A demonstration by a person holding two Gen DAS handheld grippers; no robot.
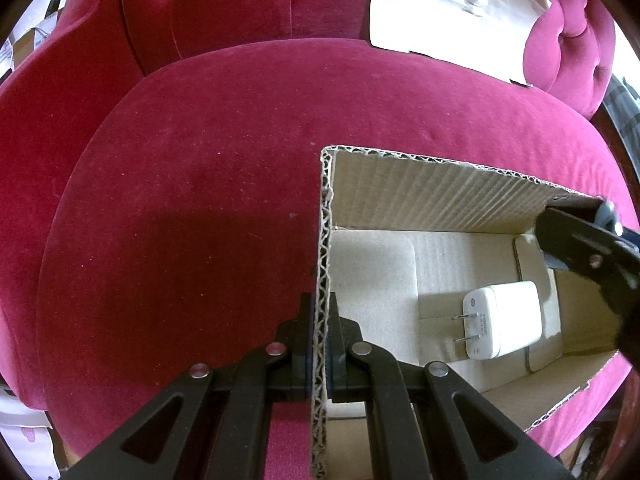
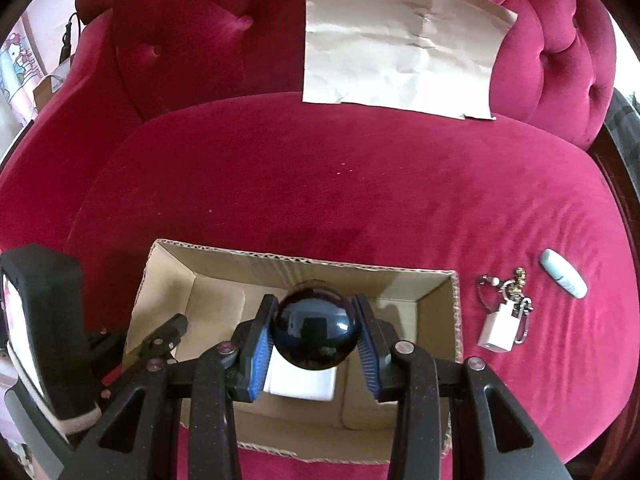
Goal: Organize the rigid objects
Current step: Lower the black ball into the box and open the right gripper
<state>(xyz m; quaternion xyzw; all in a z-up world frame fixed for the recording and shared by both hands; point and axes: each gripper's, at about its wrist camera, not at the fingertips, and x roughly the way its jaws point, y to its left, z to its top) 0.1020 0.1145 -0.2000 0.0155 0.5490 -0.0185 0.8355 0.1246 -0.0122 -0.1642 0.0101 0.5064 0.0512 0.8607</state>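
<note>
An open cardboard box (image 1: 440, 196) sits on a red velvet seat; it also shows in the right wrist view (image 2: 304, 268). A white plug adapter (image 1: 504, 318) lies on the box floor and shows partly under the ball in the right wrist view (image 2: 300, 384). My left gripper (image 1: 319, 340) is shut on the box's left wall. My right gripper (image 2: 314, 332) is shut on a glossy black ball (image 2: 314, 334) and holds it over the box; its finger shows at the right edge of the left wrist view (image 1: 592, 256).
On the seat right of the box lie a keyring with a small white fob (image 2: 504, 320) and a pale blue capsule-shaped object (image 2: 563, 279). A creased sheet of brown paper (image 2: 400, 40) leans on the backrest. The left gripper's body (image 2: 48, 320) stands at the box's left.
</note>
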